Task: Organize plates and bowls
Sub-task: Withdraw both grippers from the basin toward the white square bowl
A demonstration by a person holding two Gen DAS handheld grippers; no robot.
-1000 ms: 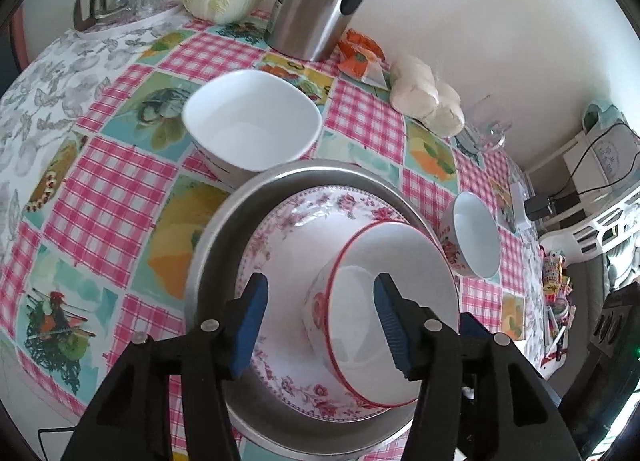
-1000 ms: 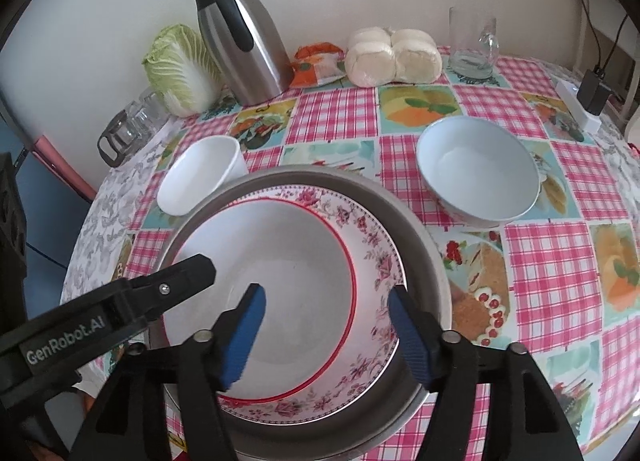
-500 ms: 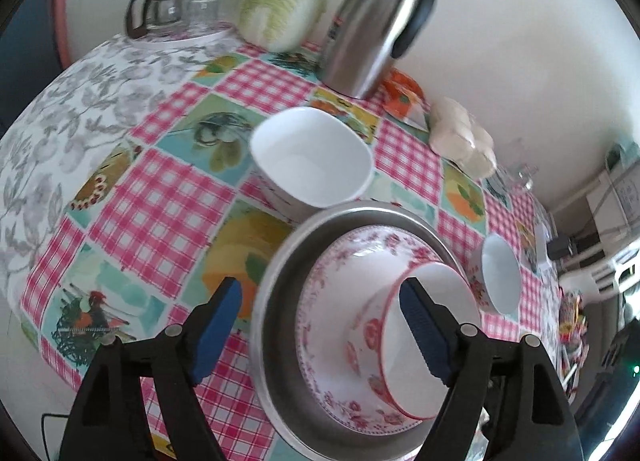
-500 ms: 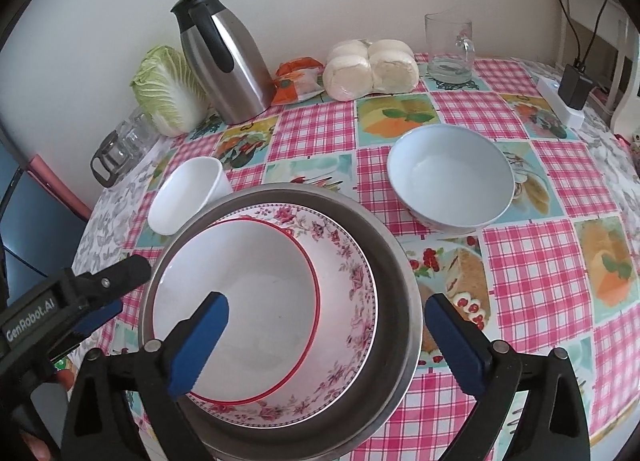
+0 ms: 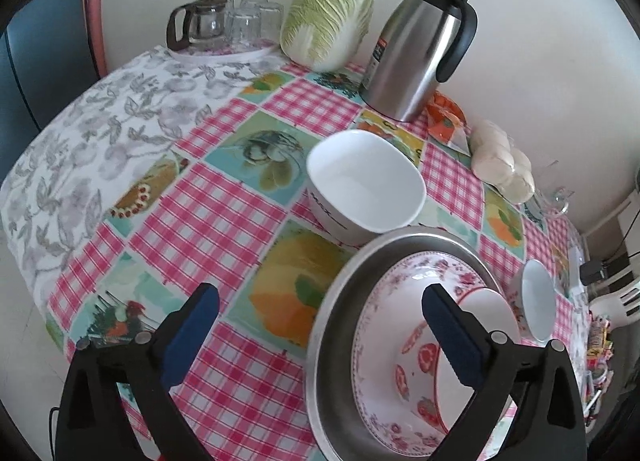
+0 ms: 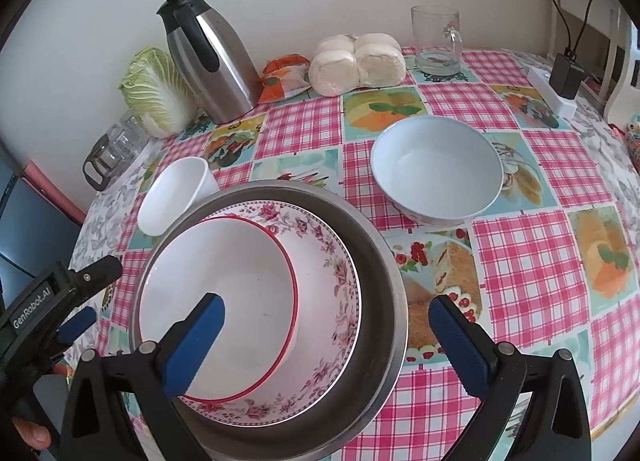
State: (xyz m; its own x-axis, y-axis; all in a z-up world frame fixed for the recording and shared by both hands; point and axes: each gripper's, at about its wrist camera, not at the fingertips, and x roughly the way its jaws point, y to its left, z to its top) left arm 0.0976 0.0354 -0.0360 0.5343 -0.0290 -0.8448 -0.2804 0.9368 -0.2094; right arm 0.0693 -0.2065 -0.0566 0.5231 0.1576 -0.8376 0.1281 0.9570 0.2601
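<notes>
A steel basin (image 6: 380, 281) holds a floral plate (image 6: 332, 273) with a red-rimmed bowl (image 6: 224, 289) nested in it. A square white bowl (image 5: 366, 183) stands just beyond the basin; in the right wrist view the square white bowl (image 6: 176, 193) is at the basin's left. A pale round bowl (image 6: 436, 169) stands to the basin's right. My left gripper (image 5: 320, 325) is open and empty above the basin's left rim. My right gripper (image 6: 326, 335) is open and empty over the basin's near edge.
A steel thermos jug (image 6: 208, 57), a cabbage (image 5: 328, 17), a glass pot and glasses on a tray (image 5: 224, 25), wrapped buns (image 6: 356, 63), an orange packet (image 6: 284, 77) and a glass mug (image 6: 438, 41) line the wall. A power strip (image 6: 556, 97) lies at the far right.
Both grippers have opened wide and drawn back from the stacked bowl. The left gripper has also swung left, bringing more of the table into view.
</notes>
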